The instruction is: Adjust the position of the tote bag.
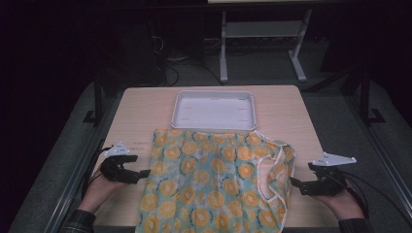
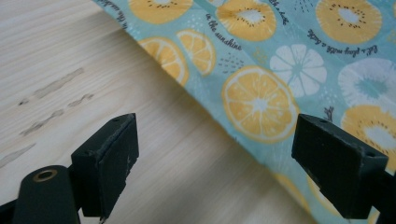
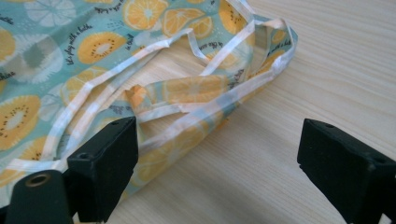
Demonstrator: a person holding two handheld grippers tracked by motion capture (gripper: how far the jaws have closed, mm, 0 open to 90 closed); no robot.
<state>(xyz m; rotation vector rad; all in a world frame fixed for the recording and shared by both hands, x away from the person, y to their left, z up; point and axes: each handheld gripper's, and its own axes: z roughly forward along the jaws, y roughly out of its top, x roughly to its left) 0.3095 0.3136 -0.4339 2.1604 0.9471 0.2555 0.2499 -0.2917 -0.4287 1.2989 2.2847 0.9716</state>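
on the tabletop (image 1: 296,104), a citrus-print garment (image 1: 216,182) is spread flat before a white tray (image 1: 214,110). the left gripper (image 1: 142,174) and right gripper (image 1: 297,184) are held agape at its edges; the white-trimmed strap (image 3: 219,105) could be snagged alone, so the fabric bunches.

Dim lab; wooden table (image 1: 145,104); cables (image 1: 167,60); metal-framed bench (image 1: 262,34).

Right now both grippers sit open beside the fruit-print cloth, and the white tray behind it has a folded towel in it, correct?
Not quite: the white tray is empty, as the high view shows. The rest holds: the left gripper and right gripper sit open on either side of the fruit-print cloth.
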